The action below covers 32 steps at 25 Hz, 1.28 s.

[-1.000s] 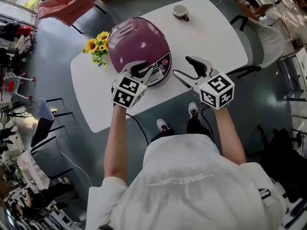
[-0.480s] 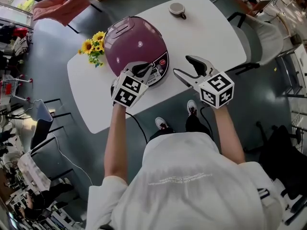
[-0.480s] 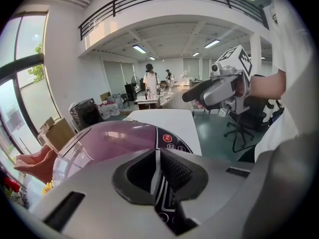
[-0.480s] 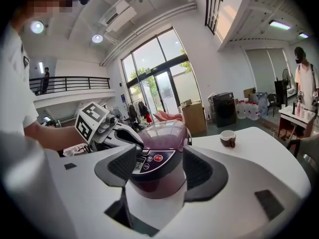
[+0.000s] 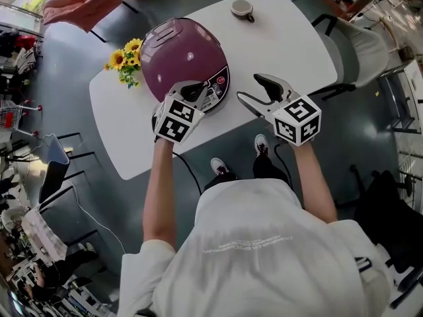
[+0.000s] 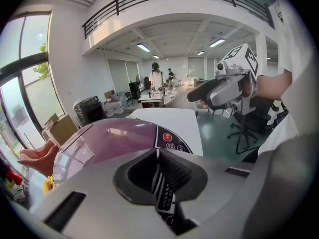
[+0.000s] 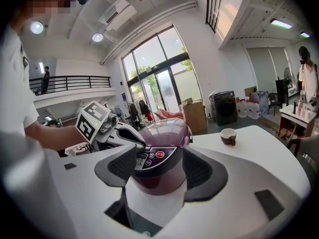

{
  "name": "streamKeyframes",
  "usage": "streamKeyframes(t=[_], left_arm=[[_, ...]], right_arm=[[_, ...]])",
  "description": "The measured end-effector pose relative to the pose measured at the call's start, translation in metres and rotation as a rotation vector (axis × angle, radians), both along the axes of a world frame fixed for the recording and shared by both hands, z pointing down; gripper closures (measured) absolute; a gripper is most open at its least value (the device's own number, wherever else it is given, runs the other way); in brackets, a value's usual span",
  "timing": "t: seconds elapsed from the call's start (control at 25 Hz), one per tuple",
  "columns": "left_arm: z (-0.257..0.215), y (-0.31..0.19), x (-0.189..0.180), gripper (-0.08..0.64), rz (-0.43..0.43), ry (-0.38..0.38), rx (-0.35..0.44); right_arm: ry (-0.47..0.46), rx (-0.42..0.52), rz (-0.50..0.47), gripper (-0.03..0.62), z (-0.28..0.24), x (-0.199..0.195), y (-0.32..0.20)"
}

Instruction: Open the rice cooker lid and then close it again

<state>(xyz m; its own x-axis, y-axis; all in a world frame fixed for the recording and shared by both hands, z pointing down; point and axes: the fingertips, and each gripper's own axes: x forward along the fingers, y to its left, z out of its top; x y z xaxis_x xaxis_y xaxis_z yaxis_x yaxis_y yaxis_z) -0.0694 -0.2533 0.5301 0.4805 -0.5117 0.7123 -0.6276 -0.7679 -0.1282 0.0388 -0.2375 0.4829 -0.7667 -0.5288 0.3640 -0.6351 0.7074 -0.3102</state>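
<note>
Purple rice cooker point(image 5: 185, 55), head view: stood lid down on the white table point(image 5: 291, 38), with sunflowers point(image 5: 122, 59) just beside it and a cup point(image 5: 242, 8) well apart near the far edge.
Left gripper point(image 5: 197, 92), head view: hung over the cooker's front, above the control panel point(image 5: 218, 91).
Right gripper point(image 5: 248, 88), head view: hovered over bare table beside the cooker, touching nothing.
Left jaws, left gripper view: drawn almost together point(image 6: 158, 183) after closing just now, with nothing between the pads; cooker lid point(image 6: 114, 138) just beyond them, contact impossible to tell.
Right jaws, right gripper view: spread wide point(image 7: 160, 168) and empty, framing the cooker point(image 7: 167, 131) without reaching it.
Against a second before: left jaws forked open then, pinched now; right jaws as wide as before.
</note>
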Motion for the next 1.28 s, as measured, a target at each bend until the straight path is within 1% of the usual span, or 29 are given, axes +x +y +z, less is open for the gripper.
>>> streamKeyframes(t=[0.12, 0.2, 0.28, 0.44, 0.6, 0.76, 0.84, 0.92, 1.08, 1.28], left_arm=[[0.0, -0.001, 0.002, 0.528, -0.031, 0.011, -0.019], [-0.001, -0.001, 0.002, 0.528, -0.041, -0.004, -0.023], [-0.001, 0.0, 0.002, 0.528, -0.054, -0.021, -0.006], [-0.001, -0.001, 0.001, 0.528, -0.096, -0.022, 0.015], [0.0, 0.0, 0.001, 0.528, -0.1, -0.053, 0.016], [0.0, -0.001, 0.001, 0.528, -0.122, -0.049, -0.003], [0.0, -0.002, 0.002, 0.528, -0.119, -0.067, -0.007], [0.0, -0.002, 0.003, 0.528, -0.118, -0.085, 0.004], [0.001, -0.001, 0.001, 0.528, -0.146, -0.066, 0.023], [0.001, -0.001, 0.002, 0.528, -0.161, -0.08, 0.044]], right_arm=[[0.007, -0.003, -0.006, 0.29, 0.001, 0.002, 0.002], [0.009, -0.004, -0.008, 0.29, 0.001, 0.003, 0.003], [0.011, -0.002, -0.009, 0.29, 0.0, 0.004, 0.004], [0.016, -0.001, -0.014, 0.291, -0.001, 0.007, 0.006], [0.022, -0.009, -0.02, 0.293, 0.001, 0.01, 0.01], [0.028, -0.016, -0.026, 0.293, 0.003, 0.012, 0.013], [0.029, -0.017, -0.029, 0.293, 0.003, 0.014, 0.014], [0.028, -0.018, -0.03, 0.293, 0.003, 0.015, 0.014], [0.027, -0.017, -0.037, 0.295, 0.004, 0.015, 0.016], [0.026, -0.015, -0.044, 0.295, 0.003, 0.017, 0.017]])
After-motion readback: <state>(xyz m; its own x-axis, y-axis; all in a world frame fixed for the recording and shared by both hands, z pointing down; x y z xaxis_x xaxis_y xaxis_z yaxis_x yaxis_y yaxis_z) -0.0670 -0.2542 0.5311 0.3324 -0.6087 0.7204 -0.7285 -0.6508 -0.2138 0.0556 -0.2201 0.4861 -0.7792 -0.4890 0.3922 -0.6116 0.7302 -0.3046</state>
